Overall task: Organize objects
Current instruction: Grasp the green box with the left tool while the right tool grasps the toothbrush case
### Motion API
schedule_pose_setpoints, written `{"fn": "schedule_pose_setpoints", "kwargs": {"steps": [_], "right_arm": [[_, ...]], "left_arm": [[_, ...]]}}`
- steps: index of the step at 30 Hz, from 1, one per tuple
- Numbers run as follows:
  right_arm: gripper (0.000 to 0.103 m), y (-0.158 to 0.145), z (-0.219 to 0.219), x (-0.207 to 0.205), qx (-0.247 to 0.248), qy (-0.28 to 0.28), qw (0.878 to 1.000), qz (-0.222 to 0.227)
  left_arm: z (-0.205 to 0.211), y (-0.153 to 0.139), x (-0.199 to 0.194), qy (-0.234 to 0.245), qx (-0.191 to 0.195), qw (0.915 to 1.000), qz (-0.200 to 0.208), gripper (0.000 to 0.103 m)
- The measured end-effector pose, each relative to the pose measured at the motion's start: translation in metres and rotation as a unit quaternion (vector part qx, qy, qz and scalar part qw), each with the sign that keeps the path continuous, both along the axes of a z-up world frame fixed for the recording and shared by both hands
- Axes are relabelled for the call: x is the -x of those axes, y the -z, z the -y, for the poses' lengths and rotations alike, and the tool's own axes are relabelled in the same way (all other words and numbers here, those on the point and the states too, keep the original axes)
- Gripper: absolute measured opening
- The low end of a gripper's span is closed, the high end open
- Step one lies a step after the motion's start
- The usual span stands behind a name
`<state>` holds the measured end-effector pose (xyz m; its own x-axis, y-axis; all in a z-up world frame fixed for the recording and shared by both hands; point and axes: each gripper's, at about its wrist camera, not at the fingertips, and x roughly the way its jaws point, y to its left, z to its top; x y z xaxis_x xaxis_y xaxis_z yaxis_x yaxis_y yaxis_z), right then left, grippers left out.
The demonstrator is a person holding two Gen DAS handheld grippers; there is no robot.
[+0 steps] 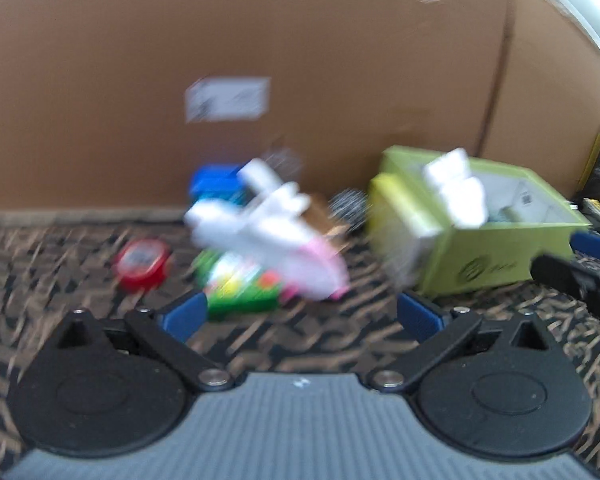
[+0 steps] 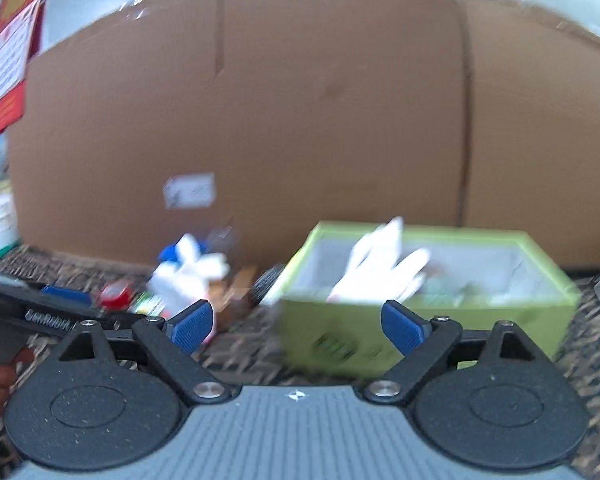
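My left gripper (image 1: 300, 314) and right gripper (image 2: 298, 326) both gape wide, empty, angled down over the patterned cloth (image 1: 60, 272). Ahead, the green box (image 1: 500, 256) bears a blurred, unreadable logo; white pieces (image 1: 456, 188) lie inside.

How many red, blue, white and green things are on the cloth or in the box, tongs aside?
Red: 1, round tin
Blue: 1, small box
White: 2, piece on pile, piece in box
Green: 2, packet, open box
Total: 6

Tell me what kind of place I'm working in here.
Probably a home or storeroom floor: patterned carpet, a big cardboard box as backdrop, and toys and small items beside an open green box.
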<state>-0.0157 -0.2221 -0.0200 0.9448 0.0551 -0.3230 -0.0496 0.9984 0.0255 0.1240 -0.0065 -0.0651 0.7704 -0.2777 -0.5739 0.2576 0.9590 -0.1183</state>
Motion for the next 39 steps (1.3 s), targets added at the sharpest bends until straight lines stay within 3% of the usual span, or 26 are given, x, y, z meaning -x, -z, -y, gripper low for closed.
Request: {"fn": "schedule_pose_setpoints", "kwargs": {"steps": [6, 13, 16, 18, 21, 23, 28, 33, 39], "right_arm": [[0.091, 0.029, -0.034, -0.009, -0.003, -0.032, 0.997, -0.064], [0.086, 0.023, -0.045, -0.011, -0.005, -0.024, 0.997, -0.07], [0.078, 0.023, -0.051, -0.012, 0.006, -0.029, 0.997, -0.077], [0.07, 0.024, -0.054, -0.017, 0.009, -0.042, 0.996, -0.084], [0.062, 0.026, -0.06, -0.026, 0.022, -0.06, 0.994, -0.09], [0.055, 0.027, -0.065, -0.037, 0.032, -0.072, 0.993, -0.092], [0.052, 0.027, -0.079, -0.067, 0.045, -0.111, 0.989, -0.088], [0.052, 0.033, -0.095, -0.108, 0.08, -0.146, 0.984, -0.059], [0.051, 0.048, -0.099, -0.134, 0.055, -0.167, 0.98, -0.098]], "left_arm": [[-0.047, 0.019, -0.022, -0.05, 0.024, 0.9977, -0.038, 0.103], [-0.031, 0.028, -0.065, -0.038, 0.016, 0.9983, -0.041, 0.101], [-0.021, 0.034, -0.081, -0.028, 0.003, 0.9984, -0.049, 0.087], [-0.018, 0.035, -0.08, -0.013, -0.019, 0.9991, -0.035, 0.068], [-0.028, 0.033, -0.073, 0.006, -0.011, 0.9991, -0.041, 0.067], [-0.038, 0.034, -0.062, 0.016, -0.02, 0.9989, -0.039, 0.067], [-0.073, 0.028, -0.026, 0.041, -0.032, 0.9978, -0.04, 0.068], [-0.1, 0.024, -0.008, 0.026, -0.015, 0.9984, -0.048, 0.084], [-0.095, 0.023, -0.013, 0.023, -0.018, 0.9988, -0.038, 0.097]]}}
